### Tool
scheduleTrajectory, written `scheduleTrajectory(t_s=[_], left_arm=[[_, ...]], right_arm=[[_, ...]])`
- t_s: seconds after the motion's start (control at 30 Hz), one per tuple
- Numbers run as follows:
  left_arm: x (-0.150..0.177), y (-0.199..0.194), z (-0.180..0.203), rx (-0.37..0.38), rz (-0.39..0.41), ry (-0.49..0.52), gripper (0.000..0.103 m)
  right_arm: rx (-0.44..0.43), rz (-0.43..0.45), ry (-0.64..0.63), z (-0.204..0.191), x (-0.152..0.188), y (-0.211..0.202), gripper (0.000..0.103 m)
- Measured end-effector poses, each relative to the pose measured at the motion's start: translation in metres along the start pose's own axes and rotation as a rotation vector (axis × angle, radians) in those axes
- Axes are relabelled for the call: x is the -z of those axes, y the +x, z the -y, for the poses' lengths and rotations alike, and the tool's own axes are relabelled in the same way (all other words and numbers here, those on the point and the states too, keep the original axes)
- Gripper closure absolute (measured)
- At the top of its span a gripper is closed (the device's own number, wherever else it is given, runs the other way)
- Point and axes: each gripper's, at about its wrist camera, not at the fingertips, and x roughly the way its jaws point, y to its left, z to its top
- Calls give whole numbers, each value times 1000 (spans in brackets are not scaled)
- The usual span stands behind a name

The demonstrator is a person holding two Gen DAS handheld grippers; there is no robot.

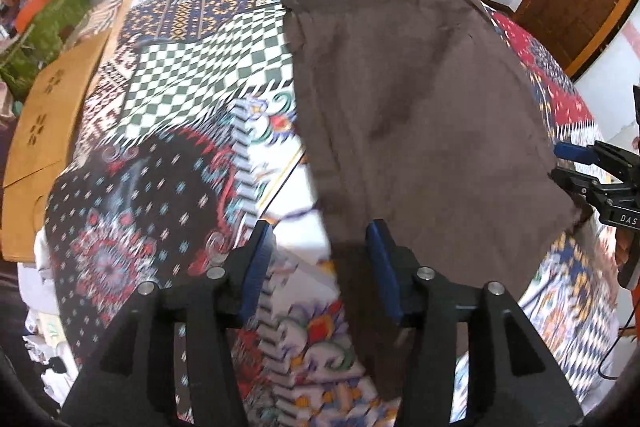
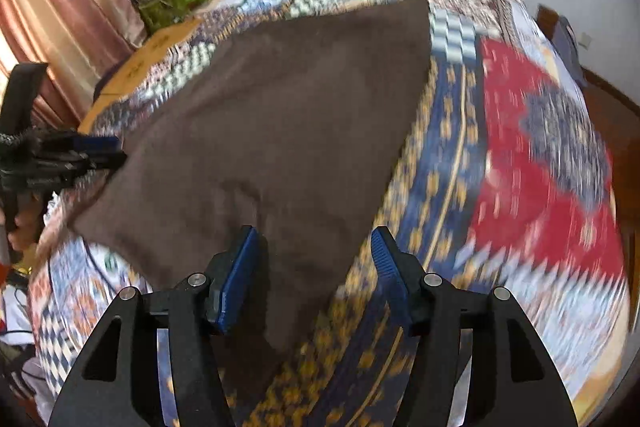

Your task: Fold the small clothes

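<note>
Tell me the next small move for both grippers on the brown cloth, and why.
Probably close both: the left gripper and right gripper are open, each straddling a near edge of the flat brown fabric garment on the patterned patchwork bedsheet, nothing gripped yet.

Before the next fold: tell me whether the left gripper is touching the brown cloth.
Cannot tell. In the left wrist view the left gripper stands open over the near edge of the brown cloth, its right finger overlapping the fabric, but motion blur hides any contact or gap.

Patterned bedspread (image 1: 192,75) lies bare left of the brown cloth (image 1: 420,115).
</note>
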Motion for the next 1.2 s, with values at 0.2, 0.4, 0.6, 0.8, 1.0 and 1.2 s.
scheduleTrajectory(t_s=[0.2,0.4,0.6,0.8,1.0,1.2], left_arm=[[28,-23,-12,-31,6,1,53],[43,-52,-8,25,69,-32,46],[63,-44,21,16,52,77,36],[63,-31,31,-33,65,119,30],[45,-22,48,-19,76,180,29],[27,-14,63,-21,84,254,22]], right_arm=[[26,25,21,-2,25,-29,48],[18,65,1,-16,31,-52,44],[45,38,-91,-42,43,-32,32],[90,29,-158,-46,32,-15,32],[33,2,-188,-48,21,2,39],[-40,-26,-170,-51,8,3,90]])
